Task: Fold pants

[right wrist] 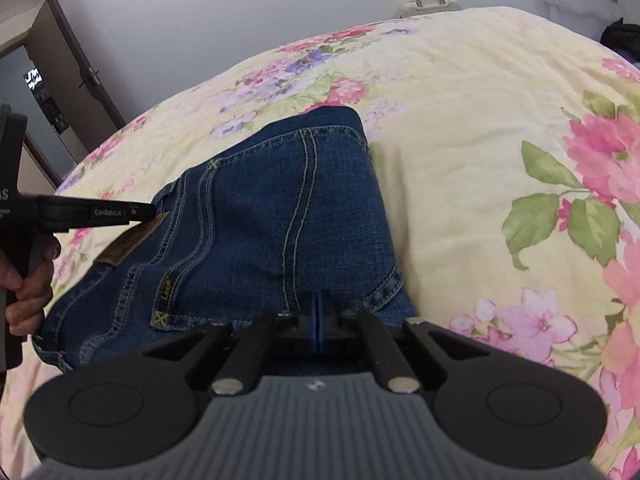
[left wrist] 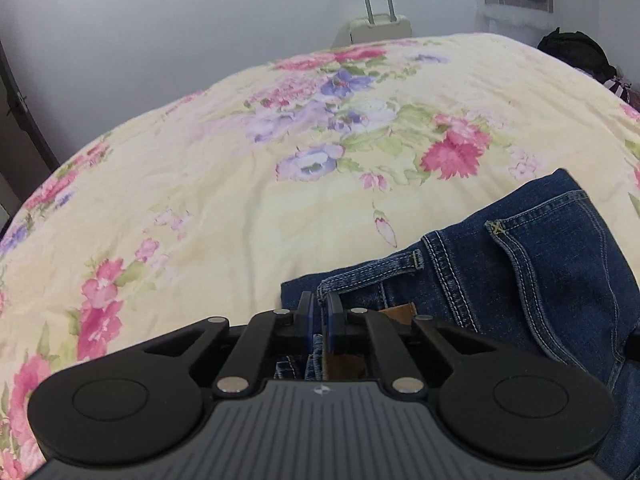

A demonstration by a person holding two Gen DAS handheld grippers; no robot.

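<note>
Blue jeans (right wrist: 272,216) lie folded in a compact bundle on the floral bed cover (right wrist: 460,128), back pocket and brown leather patch up. My left gripper (left wrist: 319,312) is shut on the jeans' waistband edge (left wrist: 360,280) near the leather patch; it also shows from the side in the right wrist view (right wrist: 152,212), at the jeans' left edge. My right gripper (right wrist: 319,312) is shut, its blue pads together on the near edge of the jeans. The jeans fill the lower right of the left wrist view (left wrist: 540,260).
The bed cover (left wrist: 240,180) stretches wide to the left and beyond the jeans. A beige suitcase (left wrist: 380,24) stands behind the bed at the wall. A black bag (left wrist: 576,52) lies at the far right. A door (right wrist: 68,64) is at the left.
</note>
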